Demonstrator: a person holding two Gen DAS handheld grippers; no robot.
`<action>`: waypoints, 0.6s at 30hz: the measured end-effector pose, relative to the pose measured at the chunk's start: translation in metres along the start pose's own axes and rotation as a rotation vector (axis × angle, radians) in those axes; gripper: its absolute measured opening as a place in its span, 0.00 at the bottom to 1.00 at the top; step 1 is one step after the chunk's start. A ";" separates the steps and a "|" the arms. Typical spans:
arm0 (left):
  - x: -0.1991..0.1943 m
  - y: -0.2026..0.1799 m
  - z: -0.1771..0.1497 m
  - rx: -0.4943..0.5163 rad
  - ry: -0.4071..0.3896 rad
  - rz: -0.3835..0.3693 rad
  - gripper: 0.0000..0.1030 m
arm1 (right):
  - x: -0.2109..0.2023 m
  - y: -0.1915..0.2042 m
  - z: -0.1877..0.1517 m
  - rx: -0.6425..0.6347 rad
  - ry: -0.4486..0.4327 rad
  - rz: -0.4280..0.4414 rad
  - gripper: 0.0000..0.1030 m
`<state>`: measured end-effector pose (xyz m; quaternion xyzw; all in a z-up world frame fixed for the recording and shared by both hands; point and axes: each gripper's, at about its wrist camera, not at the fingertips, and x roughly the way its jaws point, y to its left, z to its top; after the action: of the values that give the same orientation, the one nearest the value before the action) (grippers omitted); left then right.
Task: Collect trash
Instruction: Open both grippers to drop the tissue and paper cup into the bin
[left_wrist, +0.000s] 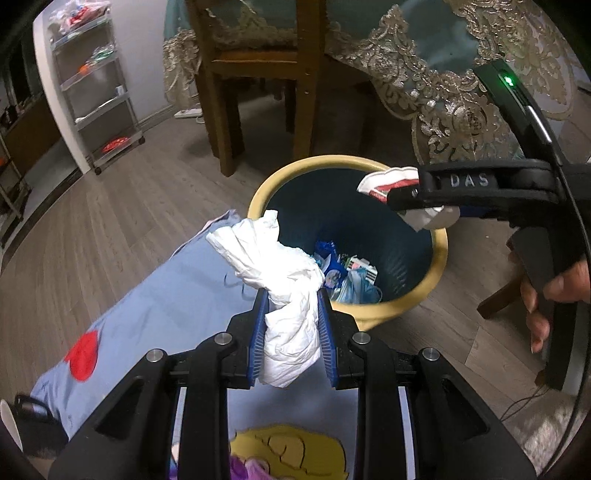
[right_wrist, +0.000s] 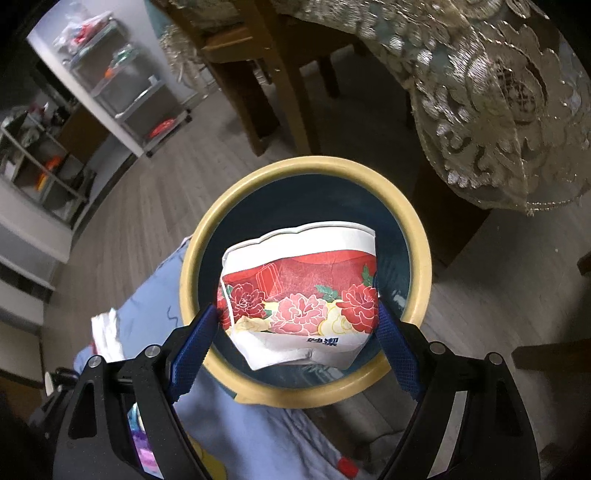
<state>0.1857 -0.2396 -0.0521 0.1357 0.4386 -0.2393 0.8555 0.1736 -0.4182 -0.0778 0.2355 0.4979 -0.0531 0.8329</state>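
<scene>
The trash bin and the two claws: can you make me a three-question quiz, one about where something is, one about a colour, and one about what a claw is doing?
1. Where is the flowery paper cup?
A. over the bin
B. on the shelf
C. under the chair

2. What colour is the bin's rim?
A. red
B. yellow
C. white

3. What is the left claw doing?
A. hanging open with nothing in it
B. gripping the bin
C. squeezing a white crumpled tissue

Answers:
1 A: the right claw holds the cup above the bin's open mouth.
2 B: the rim is pale yellow around a dark blue inside.
3 C: the blue pads press both sides of the tissue.
</scene>
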 end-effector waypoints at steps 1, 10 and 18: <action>0.003 -0.001 0.003 0.005 0.000 -0.005 0.25 | 0.000 -0.003 0.001 0.016 -0.003 0.006 0.82; 0.024 -0.015 0.035 0.041 -0.038 -0.050 0.28 | -0.014 -0.029 0.002 0.145 -0.071 0.051 0.82; 0.020 -0.017 0.033 0.024 -0.069 -0.007 0.74 | -0.020 -0.030 0.005 0.157 -0.099 0.100 0.90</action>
<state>0.2093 -0.2749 -0.0499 0.1361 0.4063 -0.2522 0.8676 0.1578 -0.4498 -0.0685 0.3218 0.4383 -0.0620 0.8370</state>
